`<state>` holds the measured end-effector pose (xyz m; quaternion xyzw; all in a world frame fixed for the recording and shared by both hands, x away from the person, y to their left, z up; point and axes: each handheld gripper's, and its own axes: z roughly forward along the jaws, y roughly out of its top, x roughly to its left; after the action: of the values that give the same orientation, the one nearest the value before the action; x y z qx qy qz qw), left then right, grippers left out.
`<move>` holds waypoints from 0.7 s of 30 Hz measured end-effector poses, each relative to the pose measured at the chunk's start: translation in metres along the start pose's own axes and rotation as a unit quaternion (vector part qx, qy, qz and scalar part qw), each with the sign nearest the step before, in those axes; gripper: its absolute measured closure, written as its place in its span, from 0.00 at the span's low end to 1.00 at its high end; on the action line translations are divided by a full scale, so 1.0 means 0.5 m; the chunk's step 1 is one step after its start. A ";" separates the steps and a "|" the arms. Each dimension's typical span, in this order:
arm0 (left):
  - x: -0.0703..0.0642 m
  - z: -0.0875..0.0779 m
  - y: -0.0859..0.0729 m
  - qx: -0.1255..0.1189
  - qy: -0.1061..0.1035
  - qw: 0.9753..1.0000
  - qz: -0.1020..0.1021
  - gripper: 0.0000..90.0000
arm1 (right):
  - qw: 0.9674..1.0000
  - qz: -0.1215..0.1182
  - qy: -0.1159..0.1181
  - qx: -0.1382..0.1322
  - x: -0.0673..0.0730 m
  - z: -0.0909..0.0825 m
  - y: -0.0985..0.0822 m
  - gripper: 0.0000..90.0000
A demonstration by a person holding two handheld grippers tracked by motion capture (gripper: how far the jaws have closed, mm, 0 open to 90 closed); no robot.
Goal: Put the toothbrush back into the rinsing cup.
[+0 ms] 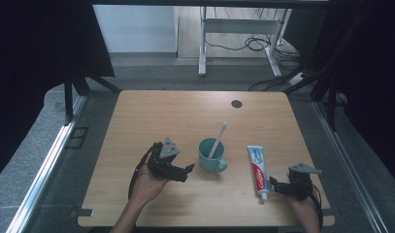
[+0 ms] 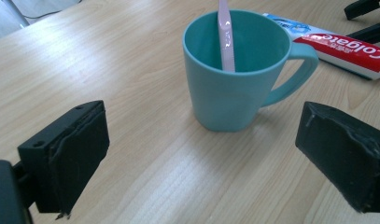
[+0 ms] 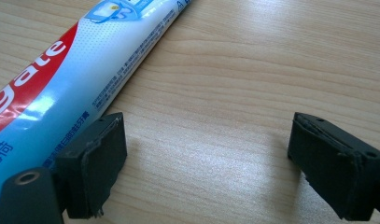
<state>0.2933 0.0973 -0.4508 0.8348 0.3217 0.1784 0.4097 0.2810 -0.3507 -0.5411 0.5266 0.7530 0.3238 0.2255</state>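
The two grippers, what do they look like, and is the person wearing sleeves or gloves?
Both are black. The left gripper carries a grey three-cornered plate on top, and a dark cable loops from it beside the hand. The right gripper has a similar grey plate. Up close, each jaw is a blocky black piece faced with a rough-edged black pad and small screw holes. Forearms look bare; no gloves visible.

High view was dim, dark at both sides, slightly soft. My gripper views were brighter, with light seemingly from above and ahead. Glare sat on the toothpaste tube [image 3: 47, 88] and table [image 2: 131, 56]; a soft shadow lay by the mug [image 2: 234, 79]. My jaws looked a bit blurred.
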 end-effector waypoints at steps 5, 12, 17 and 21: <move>-0.001 -0.001 -0.022 -0.002 -0.001 1.000 -0.005 0.03 | 1.000 0.000 0.000 0.000 0.000 0.000 0.000 0.13; 0.000 0.003 -0.060 -0.002 0.000 1.000 -0.017 0.03 | 1.000 -0.001 0.000 0.000 0.000 0.000 0.000 0.13; 0.000 0.009 -0.090 0.002 0.000 1.000 -0.029 0.04 | 1.000 -0.001 0.000 0.000 0.000 0.000 0.000 0.13; -0.002 0.016 -0.111 0.011 0.003 0.999 -0.030 0.04 | 1.000 -0.001 0.000 0.000 0.000 0.000 0.000 0.13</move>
<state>0.2752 0.1173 -0.4999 0.8283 0.3503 0.1653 0.4049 0.2810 -0.3509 -0.5411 0.5257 0.7536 0.3235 0.2259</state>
